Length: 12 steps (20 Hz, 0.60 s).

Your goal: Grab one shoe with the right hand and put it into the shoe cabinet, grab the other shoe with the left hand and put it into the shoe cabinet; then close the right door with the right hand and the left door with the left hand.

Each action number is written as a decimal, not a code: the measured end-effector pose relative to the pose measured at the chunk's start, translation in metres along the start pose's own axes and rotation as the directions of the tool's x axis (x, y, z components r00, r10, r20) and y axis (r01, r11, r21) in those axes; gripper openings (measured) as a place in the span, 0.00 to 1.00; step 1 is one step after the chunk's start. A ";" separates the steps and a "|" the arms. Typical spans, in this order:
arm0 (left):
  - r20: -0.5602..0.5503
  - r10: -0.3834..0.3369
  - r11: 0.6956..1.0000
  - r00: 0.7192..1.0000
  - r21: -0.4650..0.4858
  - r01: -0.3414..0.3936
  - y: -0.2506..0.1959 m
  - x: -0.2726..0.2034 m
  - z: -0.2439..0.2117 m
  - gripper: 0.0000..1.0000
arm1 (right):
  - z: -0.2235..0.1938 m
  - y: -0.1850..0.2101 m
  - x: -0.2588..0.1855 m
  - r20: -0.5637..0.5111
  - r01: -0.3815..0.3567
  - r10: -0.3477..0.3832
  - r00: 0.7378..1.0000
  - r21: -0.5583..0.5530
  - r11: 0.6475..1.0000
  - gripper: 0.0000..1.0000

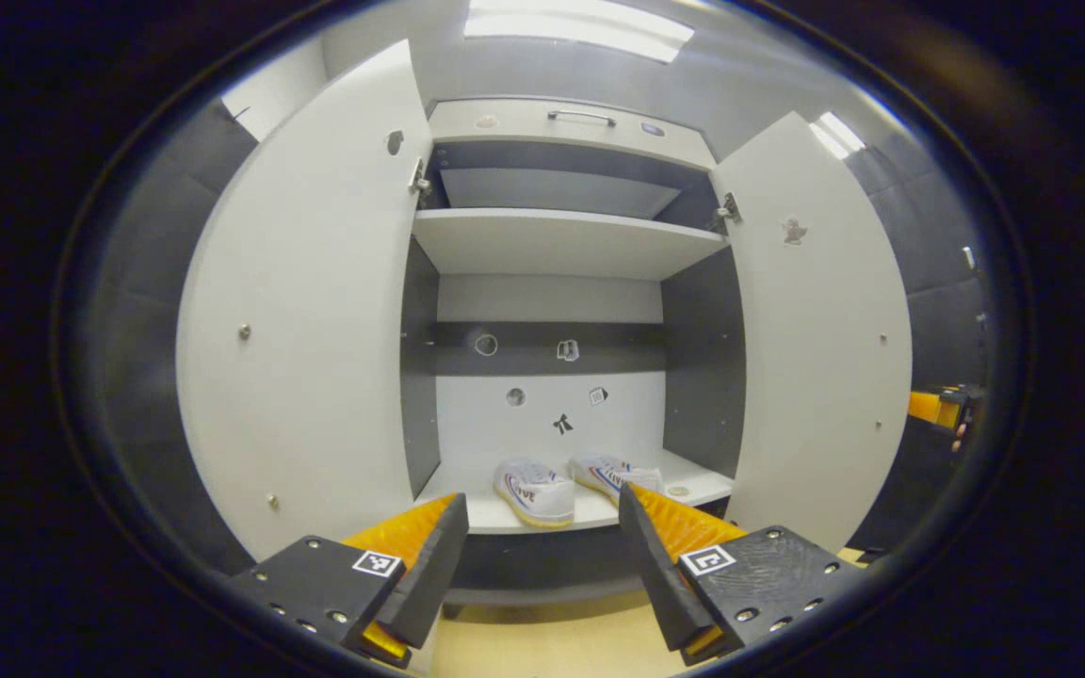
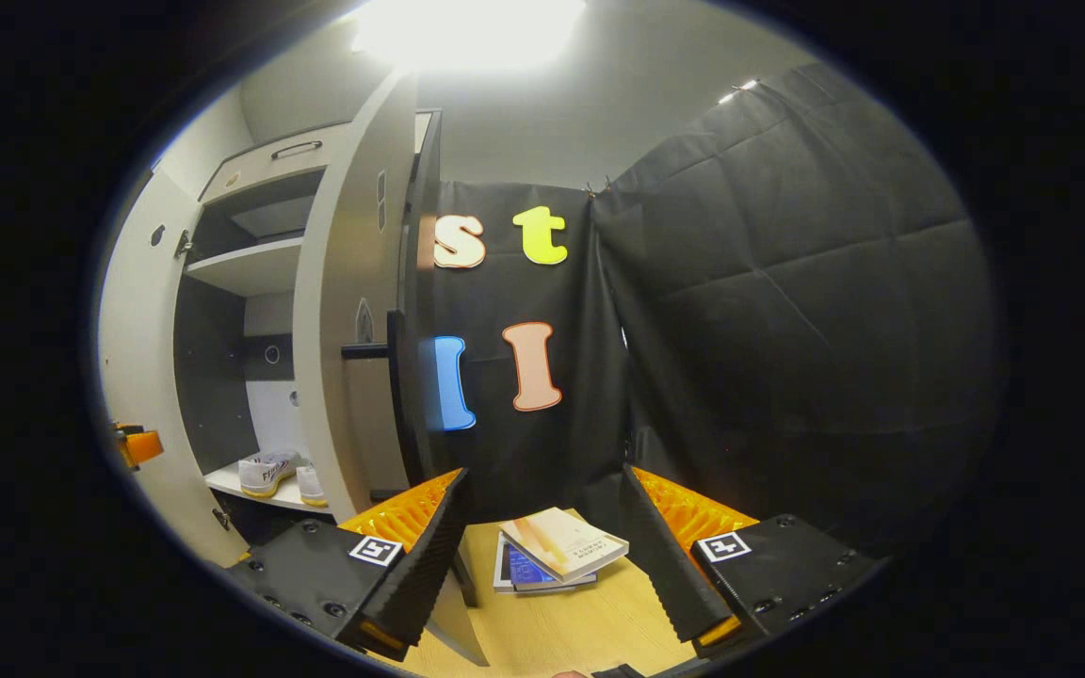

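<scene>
**Already shelved: both shoes sitting in the open cabinet**

Now the left gripper (image 1: 542,556) is facing the shoe cabinet (image 1: 561,240), its fingers spread apart and gripping nothing. Both white sneakers, the left one (image 1: 535,492) and the right one (image 1: 614,474), are lying side by side on the bottom shelf (image 1: 693,482). The left door (image 1: 307,320) and right door (image 1: 820,330) are standing wide open. The right gripper (image 2: 542,551) is hanging released beside the right door's edge, above stacked books (image 2: 557,556) on the floor.
</scene>
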<state>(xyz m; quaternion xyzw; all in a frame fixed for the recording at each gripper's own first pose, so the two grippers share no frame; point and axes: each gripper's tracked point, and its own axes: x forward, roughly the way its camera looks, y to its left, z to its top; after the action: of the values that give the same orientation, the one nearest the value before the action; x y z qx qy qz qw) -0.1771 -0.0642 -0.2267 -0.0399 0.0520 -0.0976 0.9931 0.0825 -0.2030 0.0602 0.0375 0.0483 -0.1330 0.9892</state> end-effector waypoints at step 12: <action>0.038 0.057 0.998 0.998 -0.010 -0.057 0.040 -0.059 0.007 0.91 | 0.014 0.021 0.014 0.036 0.015 -0.011 0.999 -0.119 0.993 0.91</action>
<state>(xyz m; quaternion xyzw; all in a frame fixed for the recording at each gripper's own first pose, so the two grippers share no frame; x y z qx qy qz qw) -0.2268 -0.0126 -0.2178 -0.0446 0.0344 -0.0682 0.9961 0.1028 -0.1875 0.0744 -0.0243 0.0390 -0.1369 0.9895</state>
